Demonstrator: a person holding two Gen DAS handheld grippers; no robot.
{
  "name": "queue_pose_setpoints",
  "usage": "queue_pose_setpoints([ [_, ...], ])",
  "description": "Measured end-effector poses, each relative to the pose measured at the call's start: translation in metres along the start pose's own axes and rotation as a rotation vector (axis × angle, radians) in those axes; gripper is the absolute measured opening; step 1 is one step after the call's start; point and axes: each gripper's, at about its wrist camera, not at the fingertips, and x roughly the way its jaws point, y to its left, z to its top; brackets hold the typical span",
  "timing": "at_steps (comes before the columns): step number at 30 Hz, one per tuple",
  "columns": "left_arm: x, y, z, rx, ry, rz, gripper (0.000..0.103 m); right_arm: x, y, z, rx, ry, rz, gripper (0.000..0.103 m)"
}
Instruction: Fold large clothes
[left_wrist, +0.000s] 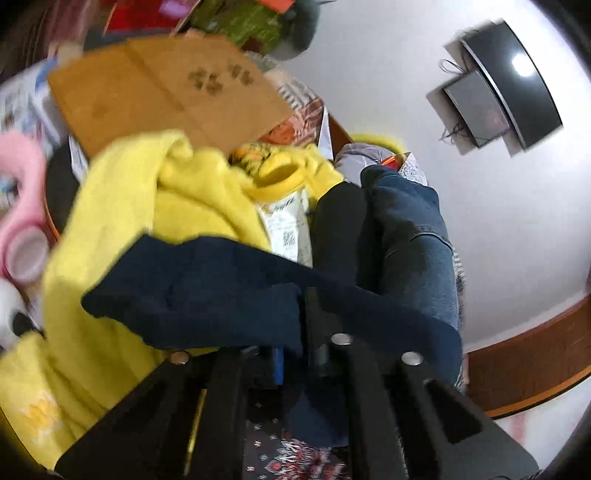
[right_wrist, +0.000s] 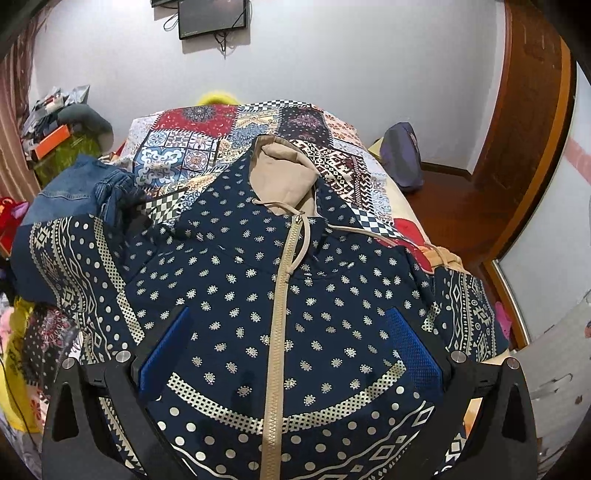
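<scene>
Left gripper (left_wrist: 295, 325) is pinching what looks like a dark navy cloth (left_wrist: 207, 291), though blur hides the pads; a thin bite may be slipping. Right gripper (right_wrist: 291, 354) is hovering spread over the patterned hoodie (right_wrist: 258, 280), lying at twelve o'clock on the bed (right_wrist: 221, 140).

In the right wrist view the hoodie (right_wrist: 280, 295) covers the lower and middle frame, with open bedspread (right_wrist: 207, 140) above it and jeans (right_wrist: 74, 188) crowding the left edge; a bag (right_wrist: 402, 155) stands at the upper right beside the bed. In the left wrist view the way is blocked: dark cloth (left_wrist: 207, 291) lies across the centre, yellow garment (left_wrist: 140, 229) fills the left, cardboard (left_wrist: 162, 92) closes the upper left, and jeans (left_wrist: 413, 236) fill the centre right. Only bare wall (left_wrist: 480, 221) stays open at the right.
</scene>
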Motion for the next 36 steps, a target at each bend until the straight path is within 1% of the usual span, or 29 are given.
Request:
queue_pose_setpoints([
  [2, -0.016, -0.023, 0.001, 0.102, -0.053, 0.039, 0.005, -0.002, 0.0, 0.0, -0.006, -0.003, 0.001, 0.103],
  [3, -0.023, -0.034, 0.001, 0.141, -0.073, 0.04, 0.005, -0.004, -0.001, 0.001, -0.009, -0.008, 0.005, 0.103],
  [5, -0.045, -0.064, 0.002, 0.214, -0.117, 0.012, 0.004, -0.009, -0.001, 0.001, -0.013, -0.02, 0.009, 0.103],
  [7, -0.065, -0.093, 0.001, 0.273, -0.142, -0.018, 0.003, -0.013, -0.002, 0.002, -0.018, -0.031, 0.014, 0.103],
  [9, -0.085, -0.137, -0.003, 0.36, -0.167, -0.042, 0.002, -0.018, -0.005, 0.003, -0.02, -0.042, 0.022, 0.103],
  [10, -0.091, -0.152, -0.005, 0.39, -0.174, -0.048, 0.002, -0.02, -0.006, 0.004, -0.02, -0.05, 0.027, 0.103],
  [12, -0.106, -0.201, -0.016, 0.488, -0.19, -0.066, 0.002, -0.024, -0.01, 0.006, -0.022, -0.064, 0.037, 0.103],
  [15, -0.119, -0.26, -0.037, 0.606, -0.203, -0.09, 0.002, -0.028, -0.017, 0.009, -0.02, -0.08, 0.049, 0.103],
  [17, -0.121, -0.302, -0.06, 0.699, -0.204, -0.104, 0.002, -0.031, -0.024, 0.011, -0.011, -0.092, 0.061, 0.103],
  [19, -0.117, -0.335, -0.086, 0.77, -0.192, -0.127, 0.002, -0.032, -0.032, 0.013, -0.002, -0.097, 0.07, 0.103],
  [21, -0.104, -0.367, -0.114, 0.841, -0.159, -0.149, 0.002, -0.034, -0.04, 0.014, 0.007, -0.101, 0.075, 0.103],
  [22, -0.1, -0.376, -0.126, 0.864, -0.143, -0.156, 0.002, -0.035, -0.046, 0.014, 0.011, -0.103, 0.074, 0.103],
  [24, -0.078, -0.403, -0.162, 0.934, -0.082, -0.175, 0.002, -0.037, -0.055, 0.014, 0.017, -0.106, 0.064, 0.103],
  [27, -0.044, -0.43, -0.215, 1.013, 0.013, -0.191, 0.002, -0.039, -0.072, 0.011, 0.02, -0.106, 0.041, 0.103],
  [28, -0.036, -0.435, -0.23, 1.027, 0.04, -0.195, 0.002, -0.038, -0.079, 0.009, 0.022, -0.103, 0.026, 0.103],
  [30, -0.008, -0.446, -0.271, 1.07, 0.128, -0.201, 0.002, -0.035, -0.091, 0.004, 0.025, -0.091, 0.0, 0.103],
  [31, -0.001, -0.448, -0.283, 1.082, 0.153, -0.201, 0.002, -0.034, -0.096, 0.002, 0.028, -0.084, -0.013, 0.103],
  [33, 0.024, -0.453, -0.325, 1.131, 0.231, -0.191, 0.002, -0.03, -0.107, -0.003, 0.036, -0.067, -0.037, 0.103],
  [36, 0.055, -0.452, -0.369, 1.159, 0.335, -0.177, 0.002, -0.022, -0.124, -0.012, 0.056, -0.034, -0.066, 0.103],
])
